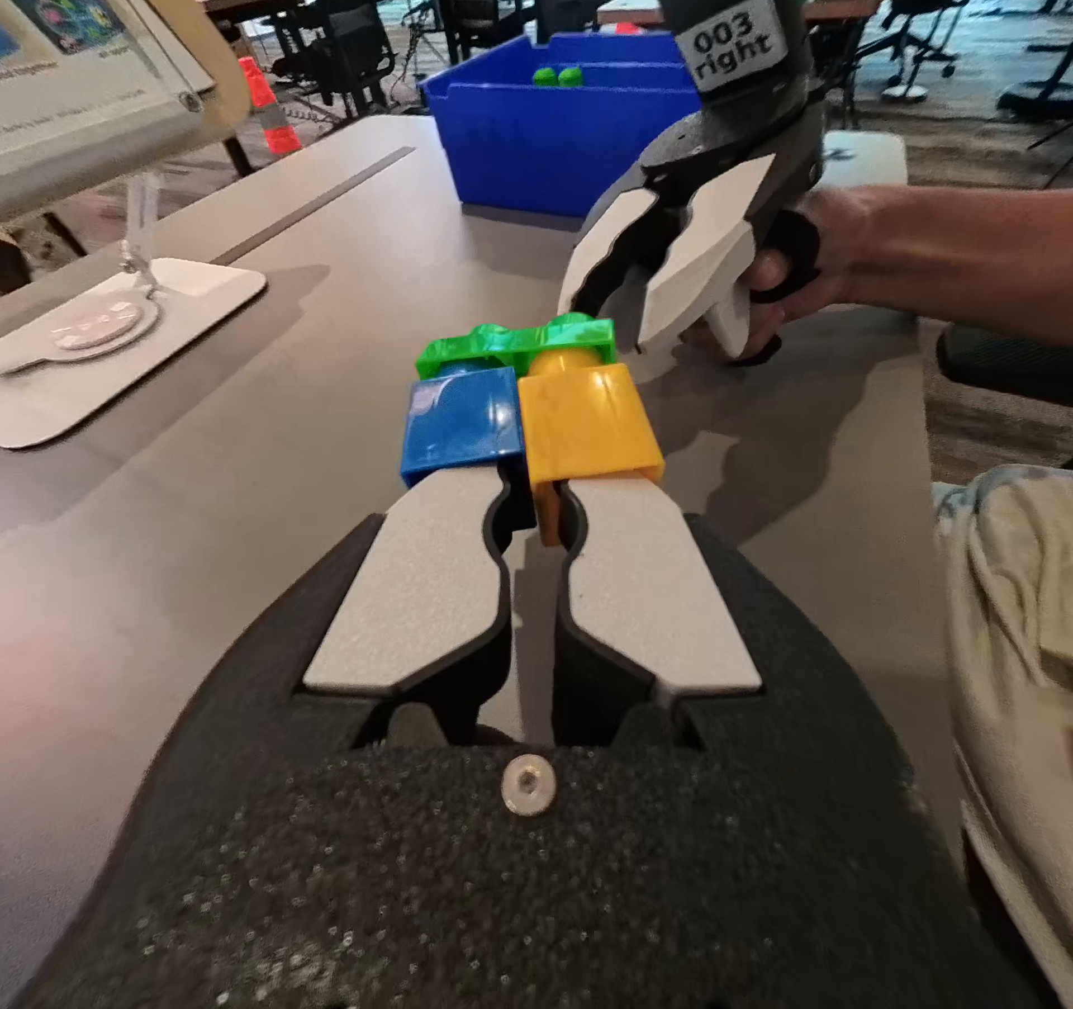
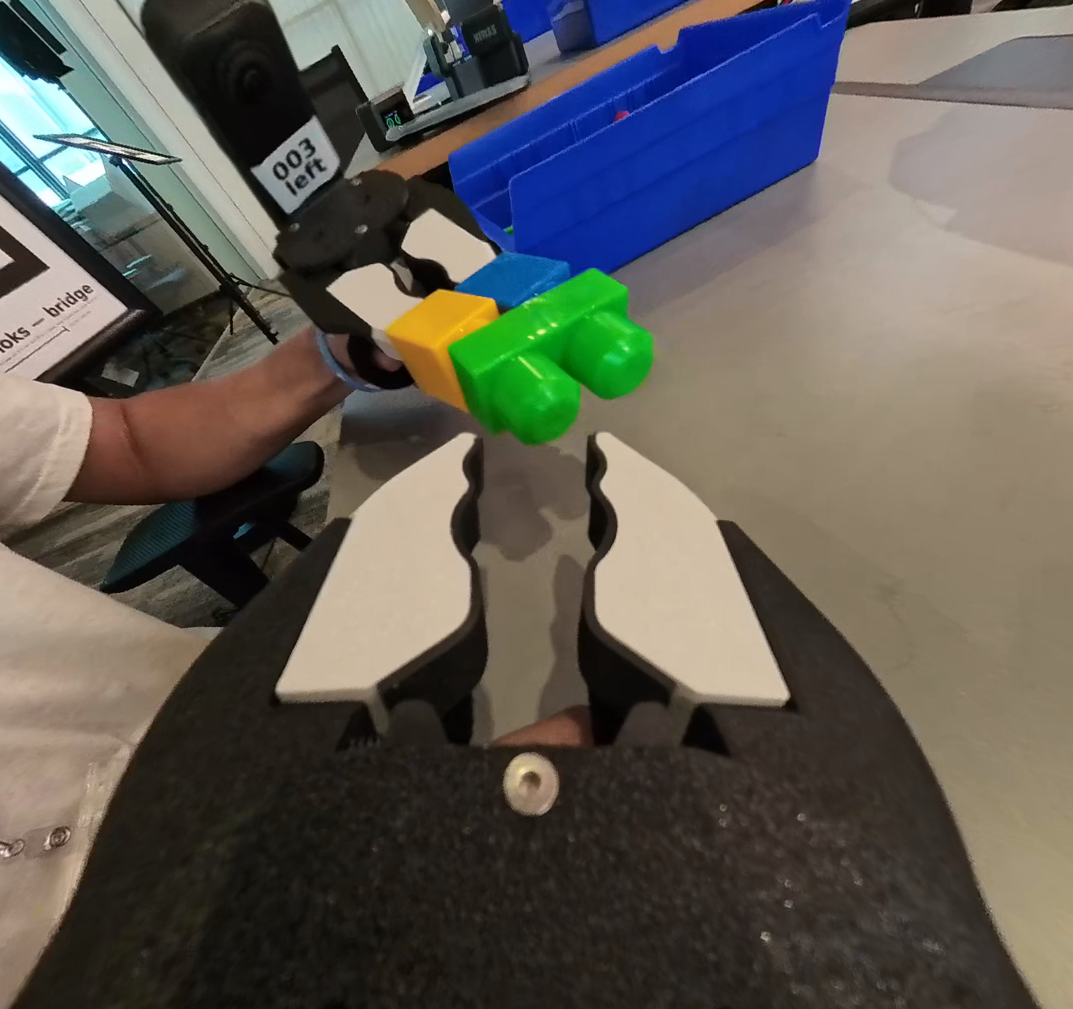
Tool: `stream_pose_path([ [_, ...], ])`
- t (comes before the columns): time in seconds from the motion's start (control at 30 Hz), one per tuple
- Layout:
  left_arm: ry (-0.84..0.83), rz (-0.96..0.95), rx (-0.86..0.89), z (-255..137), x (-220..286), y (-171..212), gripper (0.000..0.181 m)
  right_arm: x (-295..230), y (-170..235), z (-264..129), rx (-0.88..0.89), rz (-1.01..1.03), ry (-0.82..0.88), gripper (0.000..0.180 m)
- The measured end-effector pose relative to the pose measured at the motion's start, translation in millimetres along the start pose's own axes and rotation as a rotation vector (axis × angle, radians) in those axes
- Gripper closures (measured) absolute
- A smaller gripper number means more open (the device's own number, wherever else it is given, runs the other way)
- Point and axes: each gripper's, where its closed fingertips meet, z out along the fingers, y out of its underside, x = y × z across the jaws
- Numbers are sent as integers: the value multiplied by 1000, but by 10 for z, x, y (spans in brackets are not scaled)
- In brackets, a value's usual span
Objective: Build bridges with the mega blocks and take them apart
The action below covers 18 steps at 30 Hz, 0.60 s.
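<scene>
Grey and smooth, the desk (image 1: 325,377) runs through an office room with dark chairs, other work surfaces and an orange cone on the floor in the background. Its near edge lies on the person's side, where a light trouser leg and a chair seat show; much of its top around the grippers is bare. A dark seam runs across it towards the far left.

Off the desk, the left gripper (image 1: 531,484) carries a small bridge: a blue block (image 1: 461,426) and a yellow block (image 1: 586,420) side by side, joined by a green block (image 1: 517,339) pressed over their studs. Its fingers (image 1: 429,569) are clamped on the two inner walls of the blue and yellow blocks, the tips pushed into the hollow undersides. In the right wrist view the bridge hangs tilted, the green block's two studs pointing back towards that camera.

The right gripper (image 2: 534,444) hovers just short of the green block (image 2: 551,354), its fingers (image 2: 395,580) apart and holding nothing.

A blue bin (image 1: 557,139) stands on the desk beyond the bridge, with two green studs showing inside it. To the left, a white stand base (image 1: 116,342) carries a tilted sign board (image 1: 87,69), closing off that side.
</scene>
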Motion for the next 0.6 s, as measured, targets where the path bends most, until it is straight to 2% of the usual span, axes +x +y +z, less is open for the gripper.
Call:
stream_pose_path([
  [0.07,52,-13,49,-78,42,-84,171,49,-62,-61,34,34,-6,144],
  [0.17,128,-39,121,-168,97,-230,171,-3,-177,-100,88,89,-89,155],
  [0.33,206,-17,120,-182,188,-300,171,-242,-332,-96,126,-91,-106,150],
  [0.43,241,-9,124,-180,235,-326,171,-279,-340,-97,120,-95,-129,169],
  [0.5,263,22,83,-140,298,-272,171,-298,-339,-106,129,-100,-145,180],
  [0.6,267,103,-42,35,410,-83,170,-419,-258,-34,69,-123,-194,180],
])
